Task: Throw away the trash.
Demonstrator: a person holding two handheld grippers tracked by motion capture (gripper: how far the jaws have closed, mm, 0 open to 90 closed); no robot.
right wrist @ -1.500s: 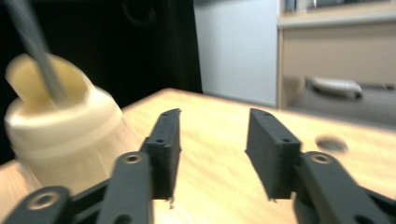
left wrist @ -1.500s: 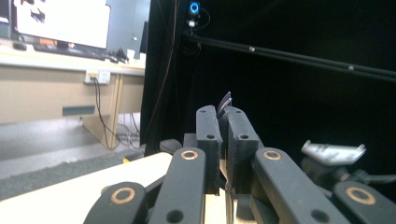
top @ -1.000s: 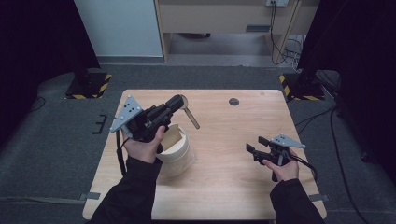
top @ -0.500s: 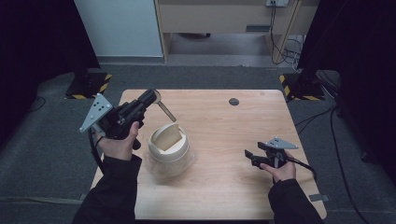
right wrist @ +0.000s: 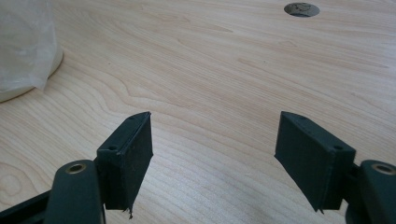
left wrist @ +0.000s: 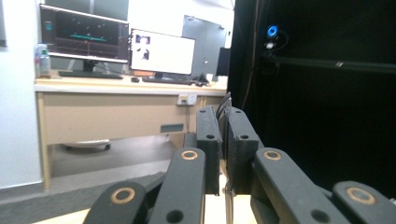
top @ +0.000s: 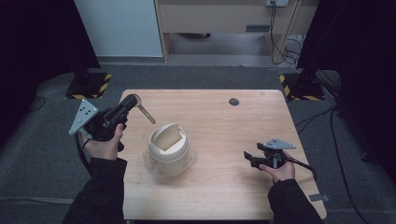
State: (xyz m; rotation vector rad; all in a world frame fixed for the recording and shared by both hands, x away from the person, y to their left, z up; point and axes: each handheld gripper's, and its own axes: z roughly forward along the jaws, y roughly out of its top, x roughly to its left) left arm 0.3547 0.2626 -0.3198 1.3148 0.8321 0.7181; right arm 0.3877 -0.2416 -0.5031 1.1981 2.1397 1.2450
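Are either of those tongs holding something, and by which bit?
The left tongs pinch a thin stick-like tool by its upper end, lifted beside the cream bin. The right tongs are open, holding nothing.

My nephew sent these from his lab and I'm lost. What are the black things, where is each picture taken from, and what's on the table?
No robot: a person holds a hand-worked gripper in each hand. One picture looks down from above the wooden table, where a cream bin with a swing lid and a clear bag stands. The other two come from cameras riding on the grippers, looking along their black fingers. The left gripper is raised and shut on a slim stick. The right gripper sits low over the table, fingers open, holding nothing.
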